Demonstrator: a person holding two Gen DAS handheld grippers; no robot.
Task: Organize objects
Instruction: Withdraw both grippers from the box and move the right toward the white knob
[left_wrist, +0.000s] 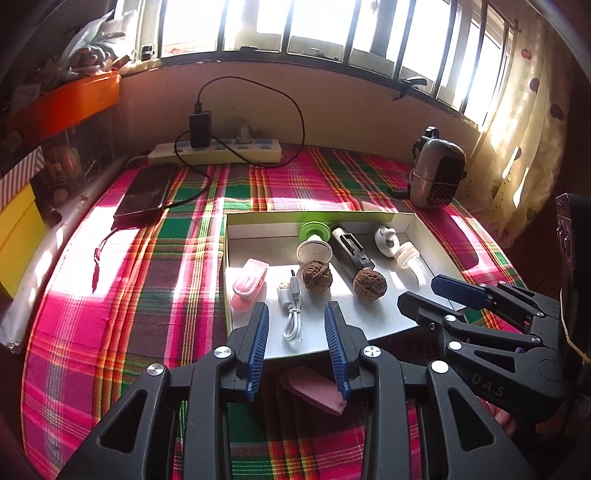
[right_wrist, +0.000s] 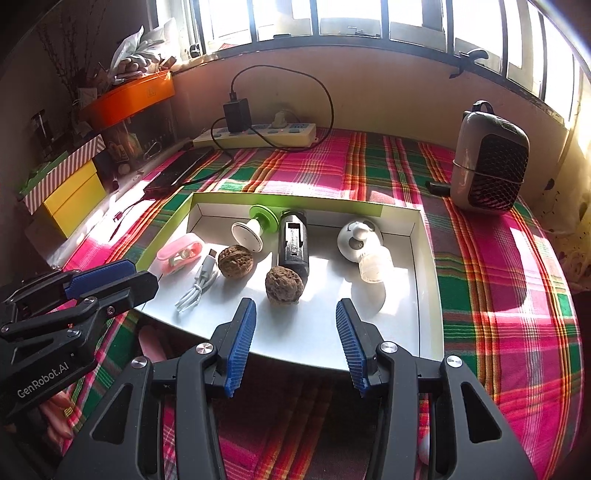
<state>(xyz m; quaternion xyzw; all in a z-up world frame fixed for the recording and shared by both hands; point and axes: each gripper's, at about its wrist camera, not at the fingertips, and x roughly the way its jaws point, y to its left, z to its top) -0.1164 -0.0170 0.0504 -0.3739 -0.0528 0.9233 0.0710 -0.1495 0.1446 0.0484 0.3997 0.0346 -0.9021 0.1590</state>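
Observation:
A white shallow box (left_wrist: 369, 325) (right_wrist: 424, 295) lies on the plaid cloth. In it are two walnuts (left_wrist: 316, 276) (left_wrist: 369, 287) (right_wrist: 235, 261) (right_wrist: 284, 285), a white cable (left_wrist: 291, 310) (right_wrist: 199, 282), a pink clip (left_wrist: 248, 282) (right_wrist: 180, 254), a green-and-white suction piece (left_wrist: 313, 242) (right_wrist: 255, 229), a black device (left_wrist: 351, 251) (right_wrist: 293, 240) and a small white bottle-like toy (left_wrist: 395, 245) (right_wrist: 365, 247). My left gripper (left_wrist: 297, 325) is open and empty above the box's near edge, over the cable. My right gripper (right_wrist: 295, 325) is open and empty near the right walnut.
A power strip (left_wrist: 214, 151) (right_wrist: 258, 134) with a black charger stands by the far wall. A phone (left_wrist: 146, 194) lies at the left. A small heater (left_wrist: 437, 173) (right_wrist: 489, 162) stands at the back right. A pink object (left_wrist: 314, 391) lies on the cloth under my left gripper. Orange and yellow boxes line the left.

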